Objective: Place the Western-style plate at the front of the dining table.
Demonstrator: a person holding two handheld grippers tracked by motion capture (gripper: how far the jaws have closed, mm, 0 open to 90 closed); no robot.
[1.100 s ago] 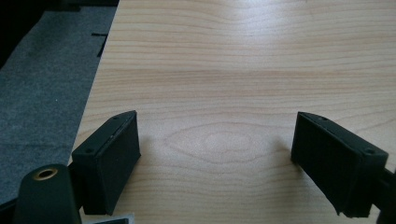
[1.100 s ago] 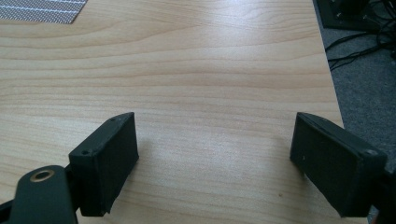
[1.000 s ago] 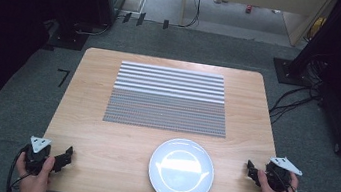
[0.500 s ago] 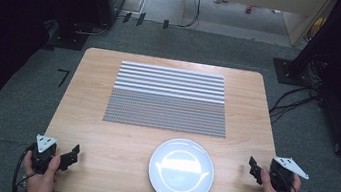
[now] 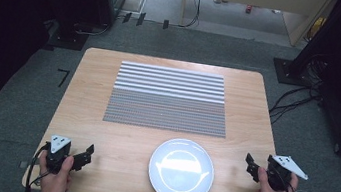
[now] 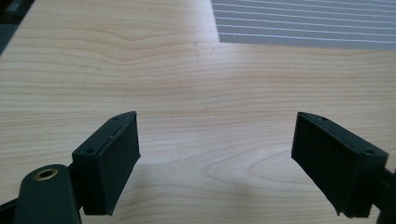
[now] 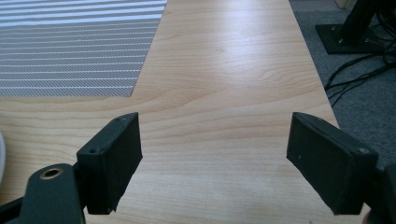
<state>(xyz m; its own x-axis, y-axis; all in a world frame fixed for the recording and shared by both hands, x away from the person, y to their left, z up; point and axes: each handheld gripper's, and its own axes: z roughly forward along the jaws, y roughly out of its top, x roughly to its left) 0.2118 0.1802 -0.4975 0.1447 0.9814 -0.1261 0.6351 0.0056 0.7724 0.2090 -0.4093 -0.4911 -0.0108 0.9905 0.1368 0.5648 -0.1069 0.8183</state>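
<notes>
two grippers, one plate and one striped mat are sitting on or over one wooden table (image 5: 86, 109). the white plate (image 5: 181, 170) is lying flat near the table's near edge, midway between the two grippers and apart from both; being round, it is showing no long axis and no pointing direction. the striped mat (image 5: 168, 98) is lying just beyond it toward the far side, its long axis running left to right, not touching the plate. the left gripper (image 5: 85, 154) is hovering at the near left corner, jaws standing wide apart with only bare wood between them. the right gripper (image 5: 250, 163) is hovering at the near right edge, jaws likewise spread with nothing between them. nothing is lying between either gripper and the plate. cables (image 5: 294, 101) are trailing on the grey floor to the right of the table.
</notes>
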